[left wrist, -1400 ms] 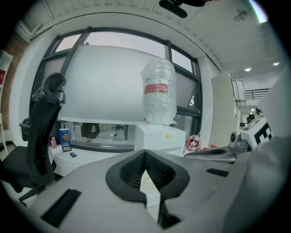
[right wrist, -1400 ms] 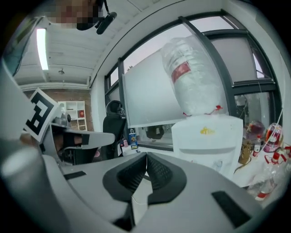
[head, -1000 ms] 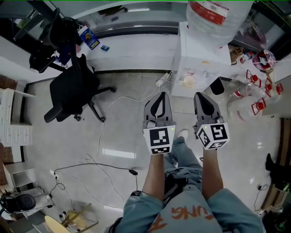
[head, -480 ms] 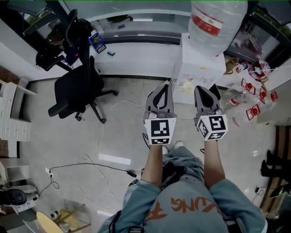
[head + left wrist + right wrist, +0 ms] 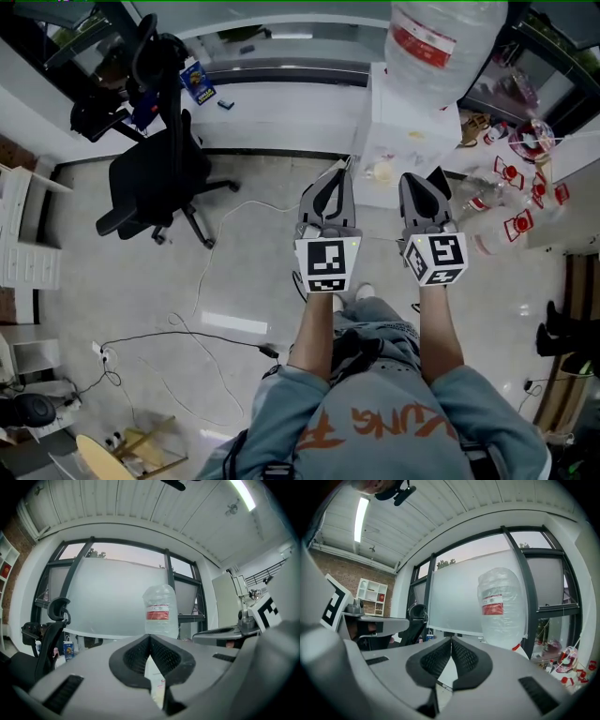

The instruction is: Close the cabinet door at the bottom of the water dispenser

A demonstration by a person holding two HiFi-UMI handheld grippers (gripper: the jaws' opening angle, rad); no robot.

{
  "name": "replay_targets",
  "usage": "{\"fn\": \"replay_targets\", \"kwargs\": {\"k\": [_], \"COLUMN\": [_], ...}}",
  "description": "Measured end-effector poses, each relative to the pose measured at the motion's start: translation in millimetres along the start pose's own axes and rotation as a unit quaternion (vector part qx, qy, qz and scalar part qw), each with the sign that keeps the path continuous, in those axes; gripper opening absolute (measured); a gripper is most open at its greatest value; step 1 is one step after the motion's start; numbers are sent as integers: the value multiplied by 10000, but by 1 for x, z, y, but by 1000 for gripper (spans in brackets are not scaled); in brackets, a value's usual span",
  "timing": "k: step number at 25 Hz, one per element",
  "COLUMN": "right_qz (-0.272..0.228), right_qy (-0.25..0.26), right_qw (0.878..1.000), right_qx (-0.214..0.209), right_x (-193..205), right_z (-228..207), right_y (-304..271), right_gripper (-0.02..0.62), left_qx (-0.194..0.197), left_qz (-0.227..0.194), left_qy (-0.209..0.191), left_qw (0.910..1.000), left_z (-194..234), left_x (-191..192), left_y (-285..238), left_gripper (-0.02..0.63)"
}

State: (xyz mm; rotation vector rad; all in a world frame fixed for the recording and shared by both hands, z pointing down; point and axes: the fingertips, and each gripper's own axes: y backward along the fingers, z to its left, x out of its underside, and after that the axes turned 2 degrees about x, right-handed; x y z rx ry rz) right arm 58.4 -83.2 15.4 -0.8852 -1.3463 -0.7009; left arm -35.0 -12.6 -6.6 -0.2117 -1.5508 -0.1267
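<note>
the left gripper and right gripper hover side by side, fingers pressed together (tips touching) with nothing between them. the white dispenser stands just ahead, bottle on top; its bottom door can't be made out

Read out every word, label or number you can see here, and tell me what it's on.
"UNG": orange letters on the person's shirt, rest hidden in folds.
Red label on the water bottle: print too blurred to read.
Blue bag by the office chair: print too small to read.
</note>
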Motion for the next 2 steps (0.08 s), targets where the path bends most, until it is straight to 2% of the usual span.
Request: {"fn": "replay_targets", "kwargs": {"k": [2], "right_qz": [-41], "right_qy": [30], "right_qw": [10000], "right_qx": [25], "right_x": [-3], "right_z": [-1], "right_y": [1], "right_gripper": [29], "left_qx": [36], "left_qz": [-56], "left_qy": [44], "left_qw": [10000], "left_z": [0], "left_x": [-2], "left_y": [0], "left_gripper": [8]}}
